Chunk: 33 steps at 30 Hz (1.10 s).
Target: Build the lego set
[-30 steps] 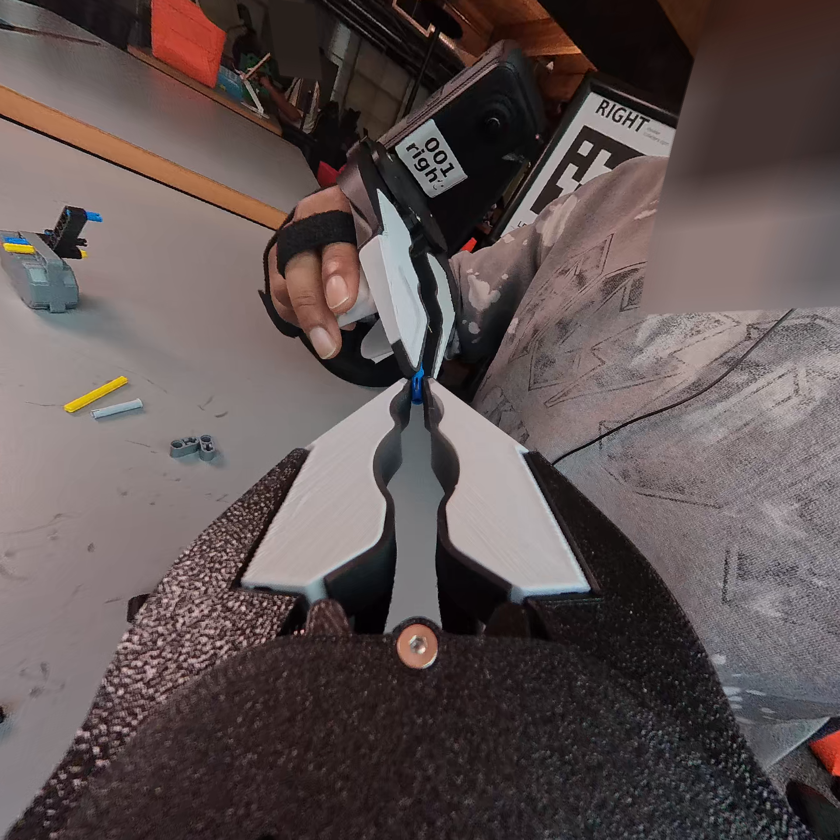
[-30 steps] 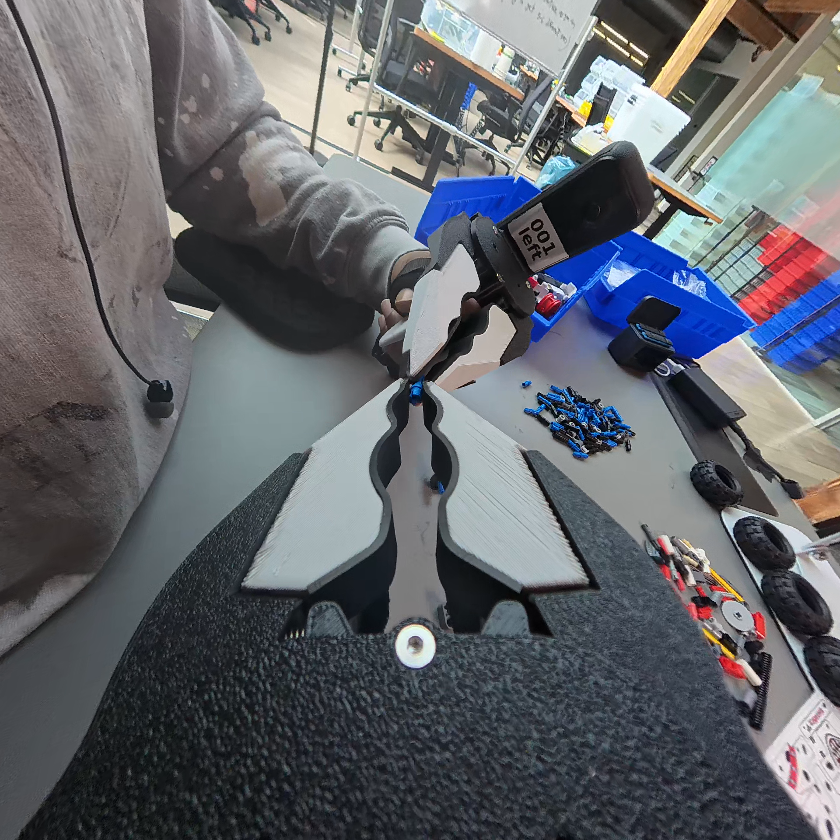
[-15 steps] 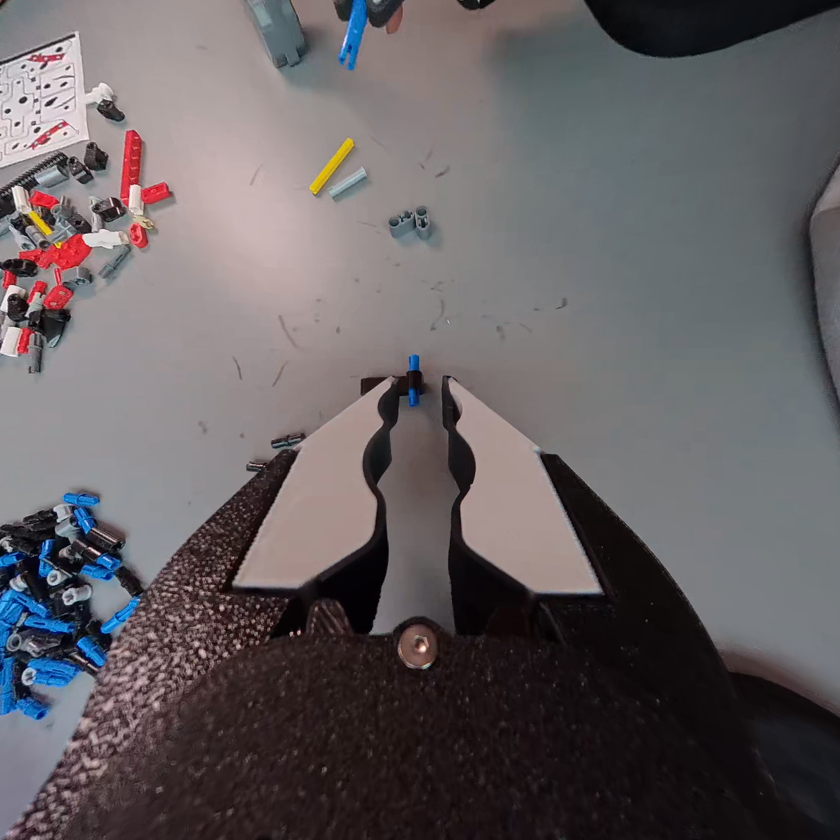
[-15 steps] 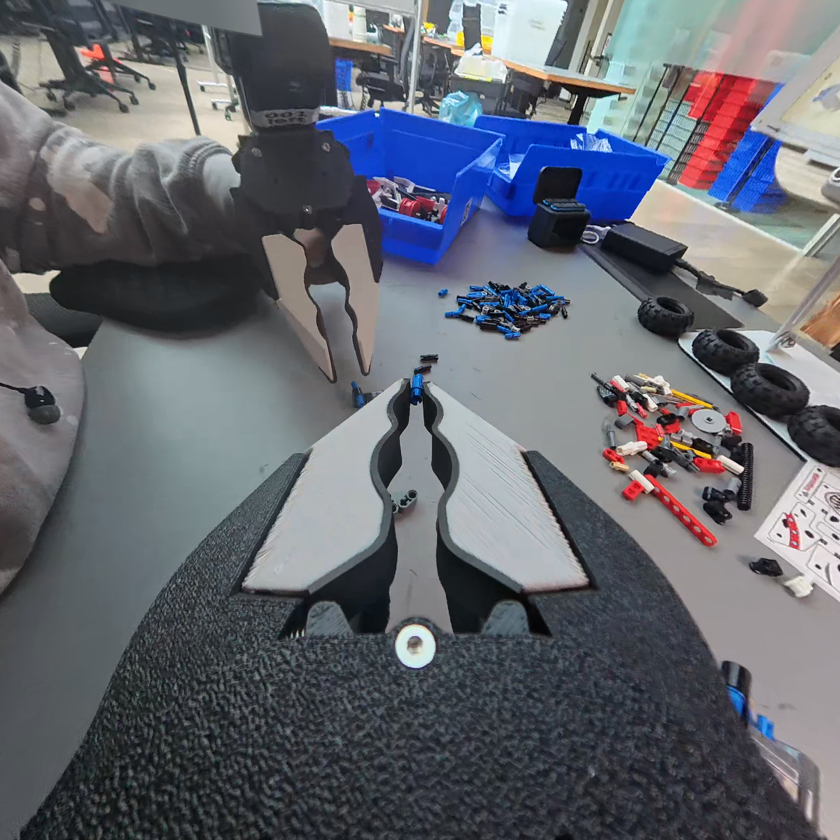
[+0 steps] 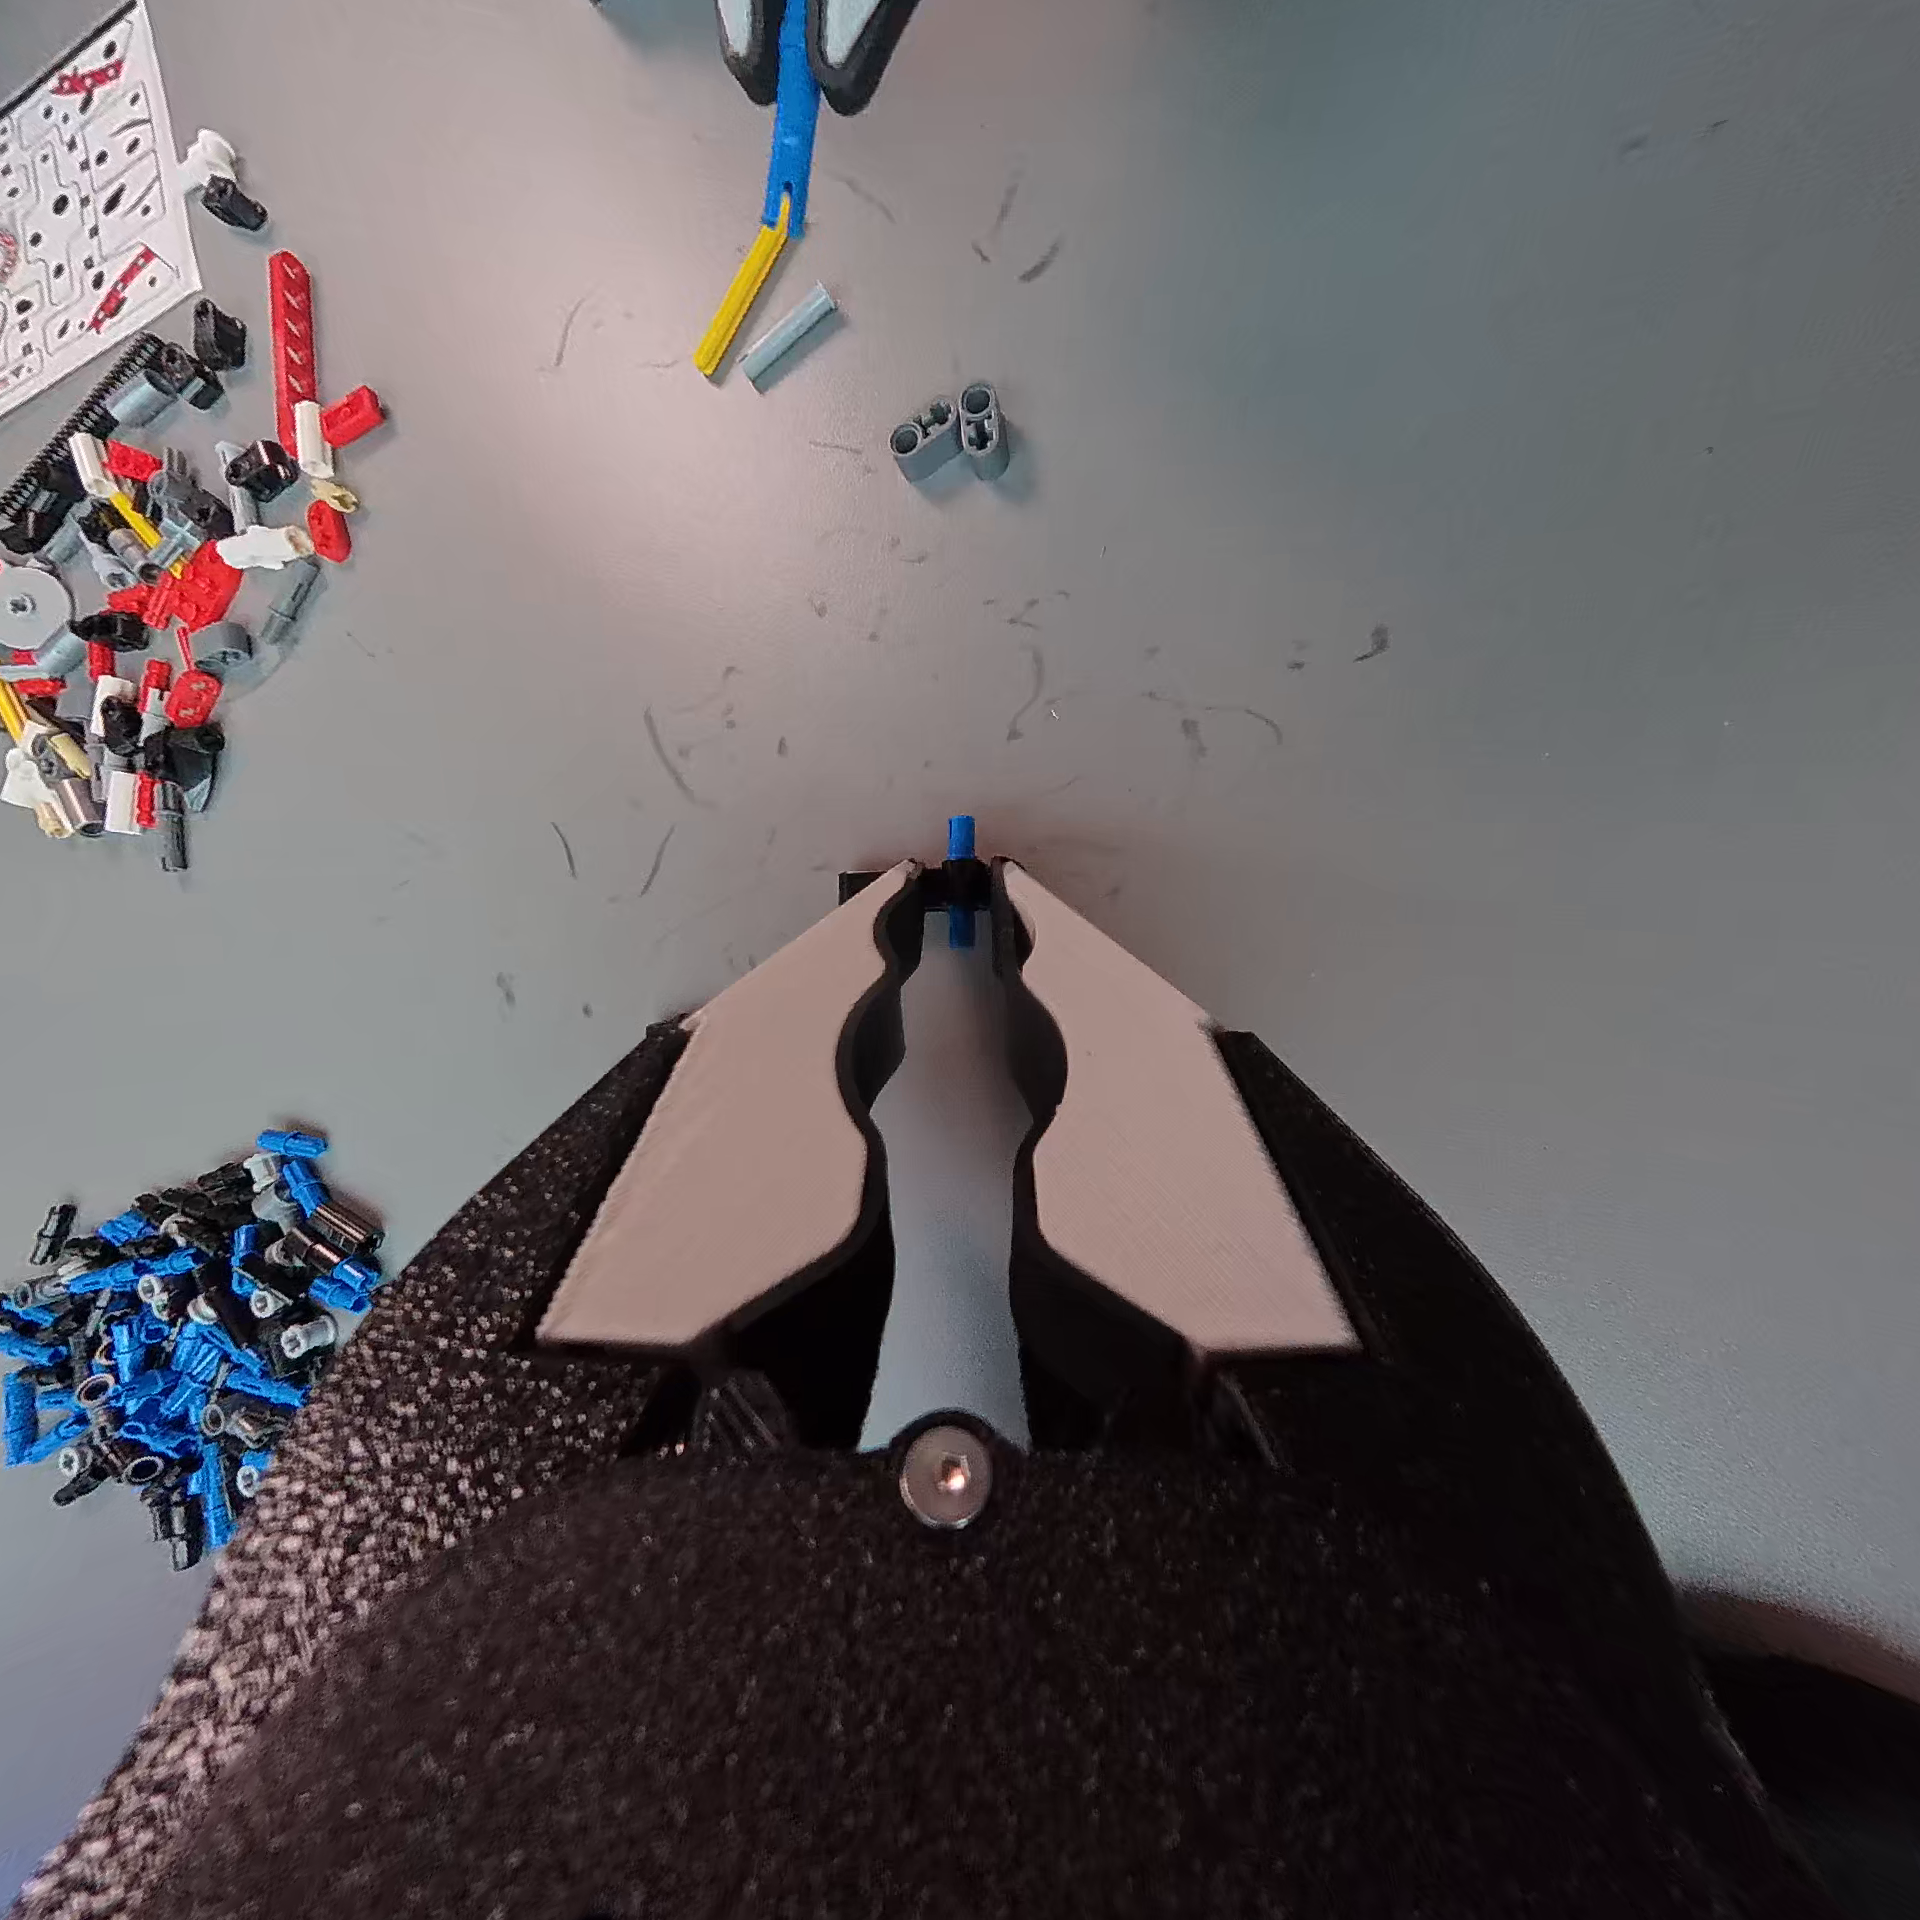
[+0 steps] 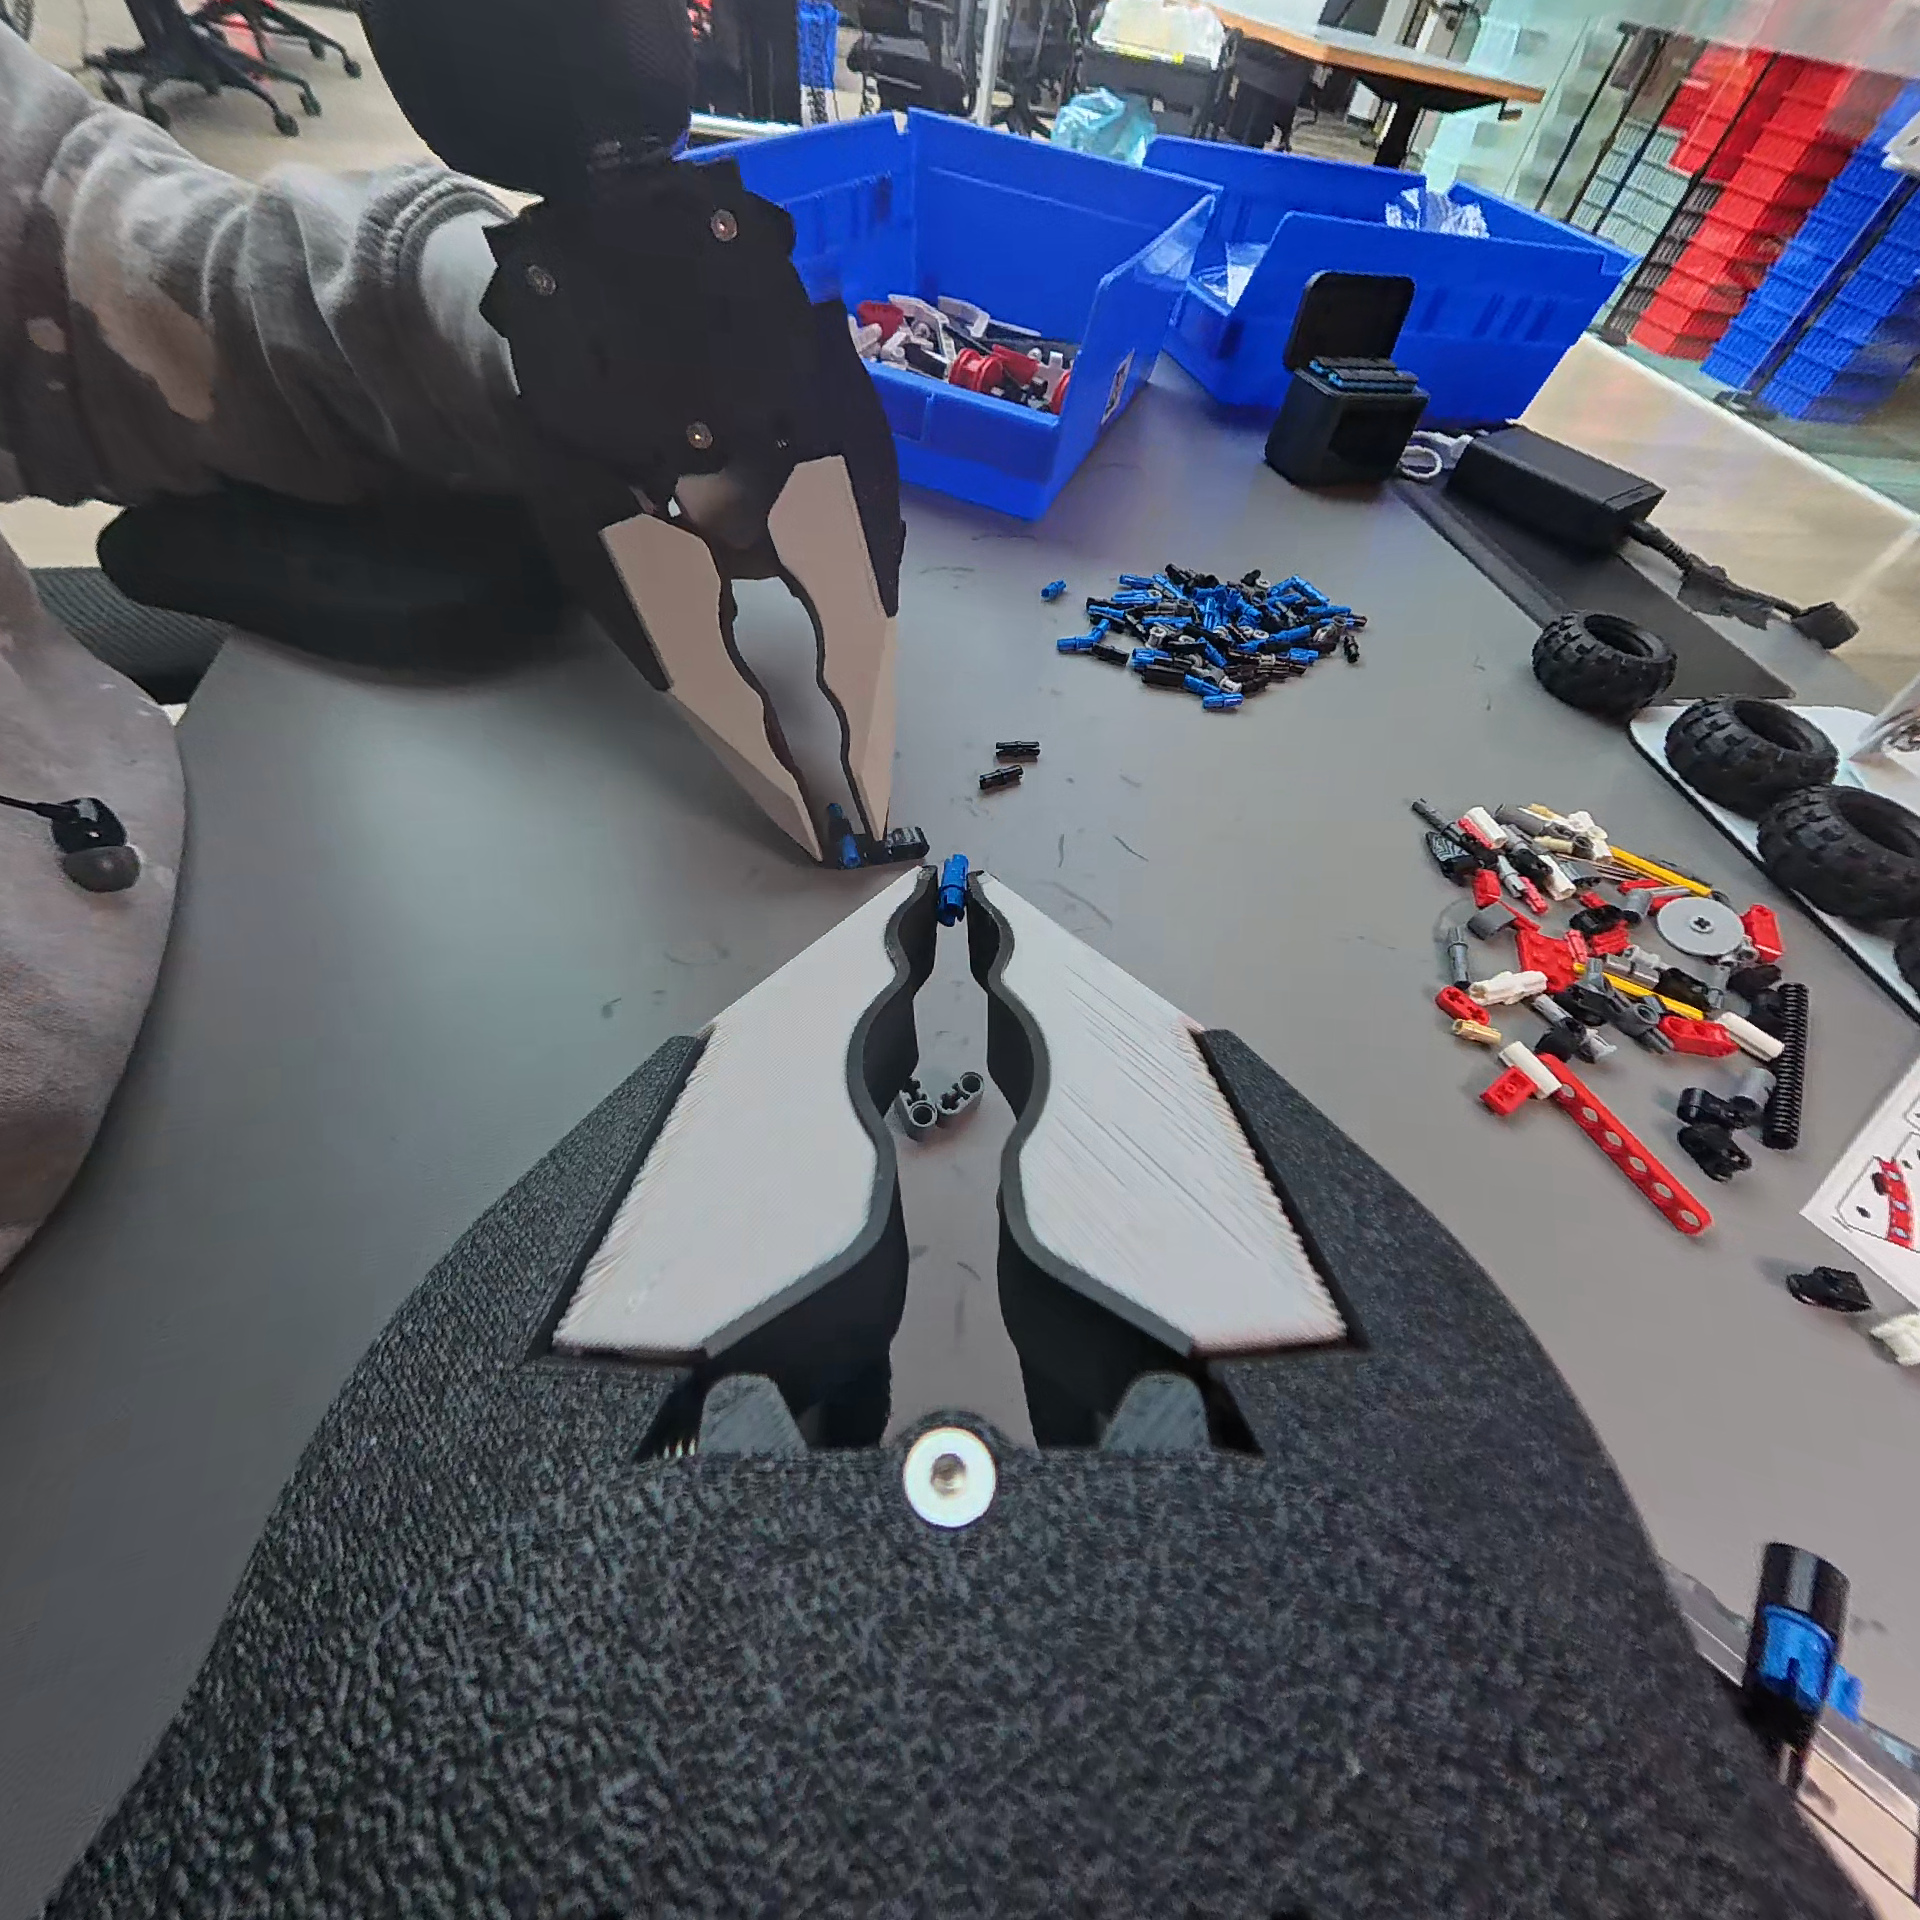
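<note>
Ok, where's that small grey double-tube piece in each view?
Left wrist view: grey piece lies upper centre, right of the yellow stick.
Right wrist view: centre, on the table between the fingers of the right gripper.
Shared landmark: the blue-and-black pin pile.

We see only the tips of the right tongs (image 5: 800,73) in the left wrist view; the top edge cuts off the rest, along with the upper end of the blue beam (image 5: 790,145) they pinch. The left tongs (image 5: 958,883) cover most of the black piece (image 5: 961,888) around the blue pin (image 5: 960,836). The sheet (image 5: 73,197) runs off the left edge. The parts in the pile (image 6: 1210,634) are too small to tell apart.
</note>
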Available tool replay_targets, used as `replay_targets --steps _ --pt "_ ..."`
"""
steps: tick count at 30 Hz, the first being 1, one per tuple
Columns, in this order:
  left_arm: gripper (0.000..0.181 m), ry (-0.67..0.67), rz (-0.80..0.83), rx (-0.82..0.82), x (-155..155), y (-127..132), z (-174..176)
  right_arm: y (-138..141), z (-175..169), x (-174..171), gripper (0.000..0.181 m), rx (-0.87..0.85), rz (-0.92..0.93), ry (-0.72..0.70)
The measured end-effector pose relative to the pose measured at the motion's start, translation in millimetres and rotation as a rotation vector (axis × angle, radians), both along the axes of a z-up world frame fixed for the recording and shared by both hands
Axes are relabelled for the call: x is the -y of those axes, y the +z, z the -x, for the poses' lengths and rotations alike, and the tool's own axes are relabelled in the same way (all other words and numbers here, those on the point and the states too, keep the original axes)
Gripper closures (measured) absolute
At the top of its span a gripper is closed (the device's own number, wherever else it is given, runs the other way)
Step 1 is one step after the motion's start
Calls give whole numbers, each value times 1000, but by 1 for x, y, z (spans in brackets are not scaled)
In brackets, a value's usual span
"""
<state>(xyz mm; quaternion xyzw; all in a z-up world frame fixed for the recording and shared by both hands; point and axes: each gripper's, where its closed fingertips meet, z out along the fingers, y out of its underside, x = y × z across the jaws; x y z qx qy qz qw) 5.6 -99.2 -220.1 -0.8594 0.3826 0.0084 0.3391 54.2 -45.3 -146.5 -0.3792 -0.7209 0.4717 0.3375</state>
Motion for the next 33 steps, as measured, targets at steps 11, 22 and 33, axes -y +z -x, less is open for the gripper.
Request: replay_targets --steps 11,22,33 --pt "173 -101 -324 760 -5 109 -26 46 -8 23 176 -114 179 76" --pt "173 -175 -301 675 -2 95 -48 29 -3 39 176 -28 83 92" --pt "173 -193 -252 640 0 82 -54 11 -8 50 176 55 59 149"
